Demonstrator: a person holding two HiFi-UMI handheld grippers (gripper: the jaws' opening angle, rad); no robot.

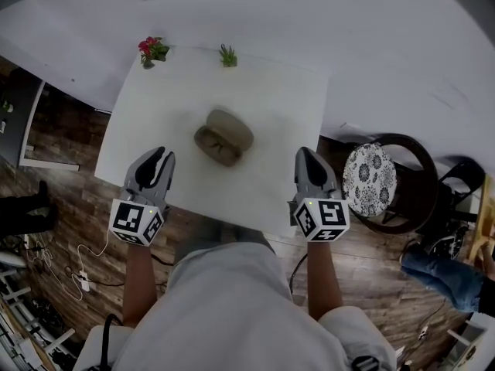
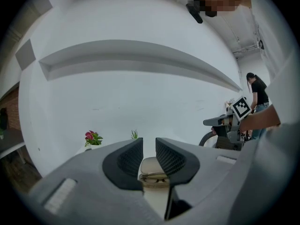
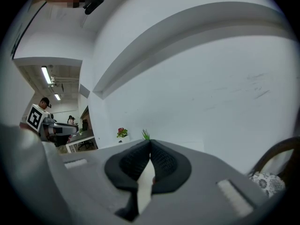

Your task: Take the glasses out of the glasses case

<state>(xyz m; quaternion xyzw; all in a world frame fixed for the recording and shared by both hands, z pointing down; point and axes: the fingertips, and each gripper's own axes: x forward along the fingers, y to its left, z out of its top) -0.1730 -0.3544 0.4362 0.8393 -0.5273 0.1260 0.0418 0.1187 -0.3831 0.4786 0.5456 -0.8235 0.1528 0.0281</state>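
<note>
An open tan glasses case (image 1: pixel 223 136) lies in the middle of the white table (image 1: pixel 271 99), with glasses (image 1: pixel 219 143) in its lower half. My left gripper (image 1: pixel 162 155) hovers over the table's near left edge, a short way from the case, its jaws slightly apart and empty. In the left gripper view the case (image 2: pixel 151 165) and glasses (image 2: pixel 153 177) show through the gap of that gripper (image 2: pixel 149 154). My right gripper (image 1: pixel 303 154) hangs over the near right edge, shut on nothing. In the right gripper view its pads (image 3: pixel 150 148) meet at the tips.
A small red flower pot (image 1: pixel 152 50) and a green plant (image 1: pixel 227 55) stand at the table's far edge. A dark chair with a patterned cushion (image 1: pixel 370 179) sits right of the table. Cables (image 1: pixel 77 273) lie on the wooden floor at left; a person's legs (image 1: pixel 445 273) at right.
</note>
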